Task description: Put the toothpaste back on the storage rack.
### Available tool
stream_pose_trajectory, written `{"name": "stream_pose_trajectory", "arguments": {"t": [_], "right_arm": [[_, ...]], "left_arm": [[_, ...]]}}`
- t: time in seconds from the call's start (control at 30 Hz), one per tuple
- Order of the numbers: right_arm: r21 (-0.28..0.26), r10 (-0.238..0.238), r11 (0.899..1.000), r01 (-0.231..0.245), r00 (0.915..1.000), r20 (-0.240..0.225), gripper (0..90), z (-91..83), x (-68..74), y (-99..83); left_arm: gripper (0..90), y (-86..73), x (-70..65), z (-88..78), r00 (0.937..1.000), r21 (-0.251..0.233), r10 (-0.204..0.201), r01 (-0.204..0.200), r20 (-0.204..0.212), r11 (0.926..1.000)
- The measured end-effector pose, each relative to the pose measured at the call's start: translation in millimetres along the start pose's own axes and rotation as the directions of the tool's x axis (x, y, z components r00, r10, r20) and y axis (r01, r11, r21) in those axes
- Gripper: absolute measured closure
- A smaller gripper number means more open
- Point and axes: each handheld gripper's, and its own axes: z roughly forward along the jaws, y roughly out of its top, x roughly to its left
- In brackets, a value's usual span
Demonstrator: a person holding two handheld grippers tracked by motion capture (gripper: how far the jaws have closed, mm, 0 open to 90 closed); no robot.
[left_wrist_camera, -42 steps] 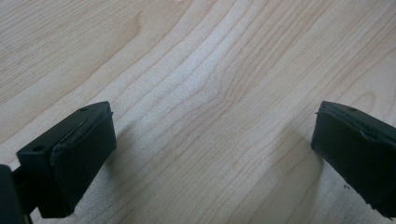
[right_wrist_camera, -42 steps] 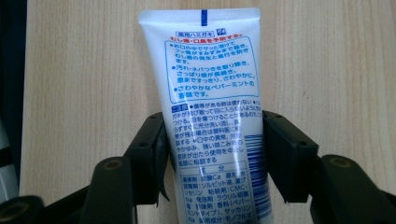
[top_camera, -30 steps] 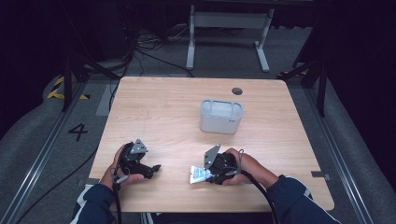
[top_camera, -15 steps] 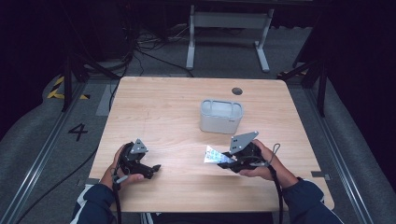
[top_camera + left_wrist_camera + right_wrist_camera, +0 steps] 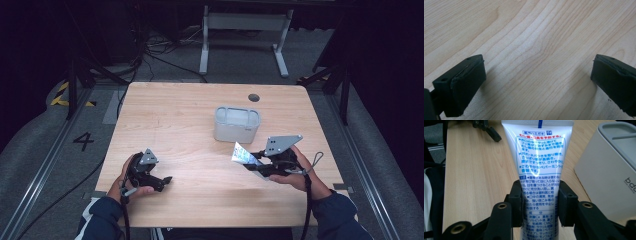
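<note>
**Tube comes off the surface and swings toward the holder**

The right gripper (image 5: 254, 161) is up and across from where it was a second ago: back then it sat low near the front edge of the surface with the toothpaste tube (image 5: 241, 153) lying flat at its tip, and now it rides higher and farther right, the tube lifted clear with it. The fingers (image 5: 517, 202) pinch the tube on both flat sides, pads pressed in around the printed lower part, and the crimped end points away from the hand. In the right gripper view the tube (image 5: 540, 157) stands up between them, and the grey holder (image 5: 609, 170) sits just off to one side, its open slots visible at the top.

Seen from above, the tube's far end hangs near the holder (image 5: 237, 125), just short of its near wall and not touching it. So the pick-up looks done and the carry is under way; what remains, I'd say, is to raise the tube over the rim and line it up with a slot.

Over on the other side, nothing stirs. The left gripper (image 5: 167, 179) rests where it was on the wooden surface (image 5: 175, 120), its fingers (image 5: 461, 85) spread wide with bare wood between them.
</note>
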Motion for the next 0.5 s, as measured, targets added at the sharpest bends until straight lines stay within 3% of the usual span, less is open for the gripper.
{"name": "stream_pose_trajectory", "arguments": {"t": [0.5], "right_arm": [[-0.081,0.012,0.997,-0.011,0.9998,0.017,63.3,-7.4,-2.9,-0.1]], "left_arm": [[0.2,0.0,0.0,0.0,1.0000,0.000,0.000,0.000,0.000,1.0000]]}}
